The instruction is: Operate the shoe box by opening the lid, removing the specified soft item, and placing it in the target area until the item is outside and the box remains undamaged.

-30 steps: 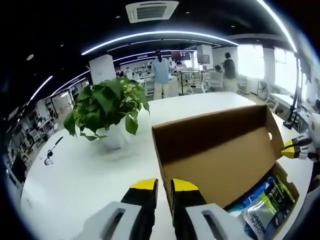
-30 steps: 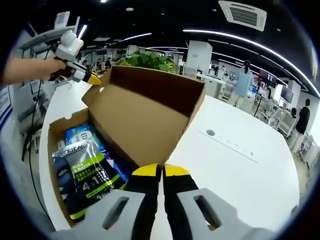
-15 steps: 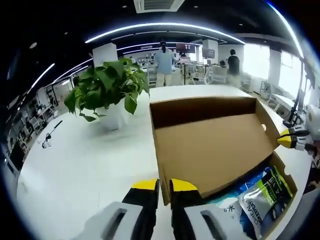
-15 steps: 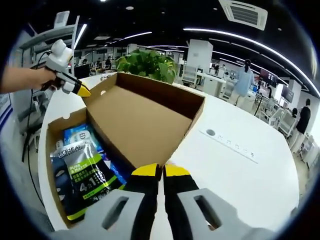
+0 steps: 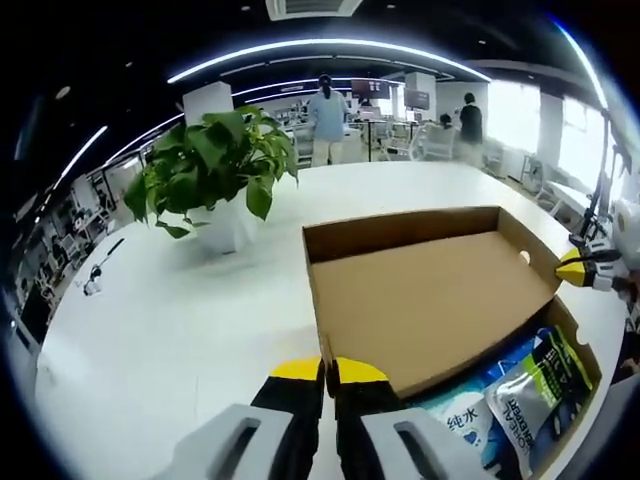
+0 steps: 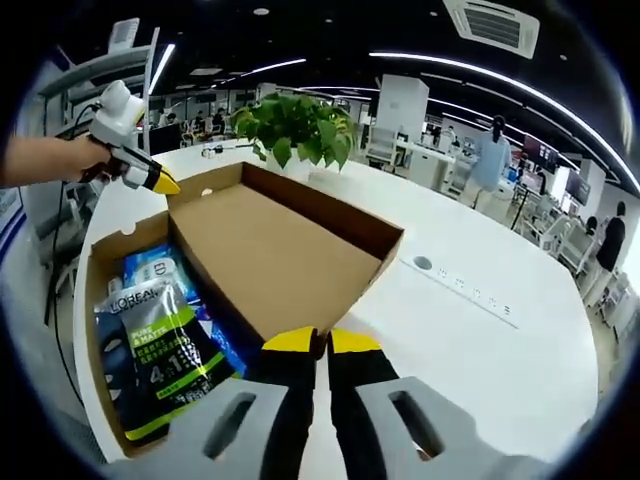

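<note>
The brown cardboard shoe box [image 6: 88,300] stands open on the white table, its lid [image 5: 420,290] folded back almost flat. My left gripper [image 5: 327,372] is shut on the lid's near corner. My right gripper [image 6: 320,342] is shut on the lid's edge at the other end [image 6: 270,250]. Each gripper also shows in the other's view, at the far lid corner: the right gripper [image 5: 575,270], and the left gripper [image 6: 160,182] held by a hand. Inside the box lie a grey-and-green soft pouch [image 6: 160,350] [image 5: 535,385] and blue packets [image 6: 160,272] [image 5: 465,425].
A leafy plant in a white pot [image 5: 205,175] [image 6: 295,125] stands on the table [image 5: 150,330] behind the lid. A small dark object [image 5: 97,290] lies far left, and a round socket [image 6: 421,265] sits in the tabletop. People stand among desks in the background.
The lid has swung back and down, from steeply raised to almost flat, with both grippers still shut on it. More of the plant shows over the lid.
</note>
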The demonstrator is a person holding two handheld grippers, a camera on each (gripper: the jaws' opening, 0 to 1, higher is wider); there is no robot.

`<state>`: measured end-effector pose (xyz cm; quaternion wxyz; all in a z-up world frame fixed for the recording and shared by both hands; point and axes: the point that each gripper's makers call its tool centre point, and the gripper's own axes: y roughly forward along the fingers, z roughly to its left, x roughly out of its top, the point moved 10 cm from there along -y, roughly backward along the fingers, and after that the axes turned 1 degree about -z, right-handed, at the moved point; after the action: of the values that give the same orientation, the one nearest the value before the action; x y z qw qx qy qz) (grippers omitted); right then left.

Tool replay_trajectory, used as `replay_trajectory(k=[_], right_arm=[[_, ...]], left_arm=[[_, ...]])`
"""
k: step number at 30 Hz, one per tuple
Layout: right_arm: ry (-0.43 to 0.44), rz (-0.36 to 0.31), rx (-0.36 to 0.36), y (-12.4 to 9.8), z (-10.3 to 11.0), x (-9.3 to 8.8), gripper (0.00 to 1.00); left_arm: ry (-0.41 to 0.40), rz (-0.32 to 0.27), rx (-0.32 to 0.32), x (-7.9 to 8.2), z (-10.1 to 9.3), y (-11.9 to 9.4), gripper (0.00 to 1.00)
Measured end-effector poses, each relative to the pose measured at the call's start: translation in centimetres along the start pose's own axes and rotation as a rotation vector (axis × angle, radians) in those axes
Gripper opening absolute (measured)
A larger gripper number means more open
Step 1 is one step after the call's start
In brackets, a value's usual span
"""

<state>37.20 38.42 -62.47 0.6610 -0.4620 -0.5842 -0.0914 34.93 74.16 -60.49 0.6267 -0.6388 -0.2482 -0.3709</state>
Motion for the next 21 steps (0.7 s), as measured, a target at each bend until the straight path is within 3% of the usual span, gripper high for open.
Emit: replay_trajectory(k=[21], right_arm=[[0.003,0.056,0.011,1.0,-0.5,0.1,0.03]], left_arm=[[-0.011,0.038,-0.008,0.1,0.3,1.2,0.02]])
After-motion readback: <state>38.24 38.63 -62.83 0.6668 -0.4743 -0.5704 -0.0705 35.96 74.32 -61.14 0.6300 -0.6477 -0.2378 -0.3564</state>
